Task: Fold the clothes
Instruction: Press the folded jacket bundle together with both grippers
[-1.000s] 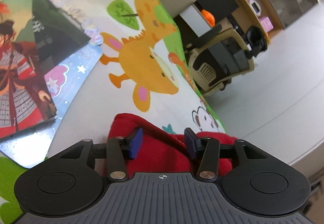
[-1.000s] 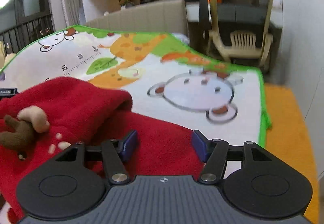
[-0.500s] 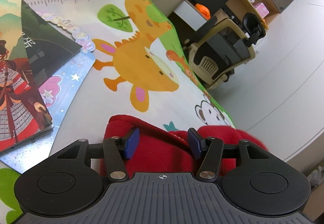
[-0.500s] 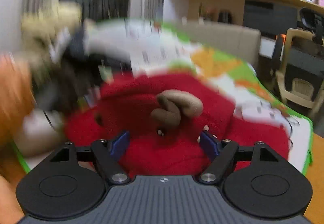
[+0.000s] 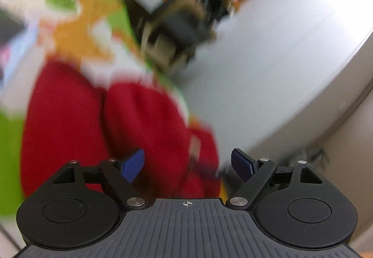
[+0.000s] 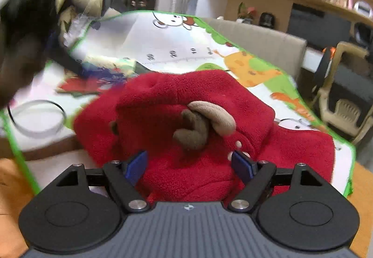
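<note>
Since half second ago, left gripper (image 5: pixel 187 165) spreads wide, view blurs. Red fleece garment (image 6: pixel 198 127) lies bunched on play mat (image 6: pixel 268 66) near front right corner, antler trim (image 6: pixel 202 125) on top, likely just let go. Right gripper (image 6: pixel 189 164) hovers low over it, fingers apart, pinching nothing.

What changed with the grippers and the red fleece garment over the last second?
The left gripper opened wide, letting go of the red fleece garment, and its view is now motion-blurred. The right gripper swung left from the garment's flat part toward the bunched hood with the brown antler. The right gripper stayed open, and the garment stayed on the animal-print mat.
</note>
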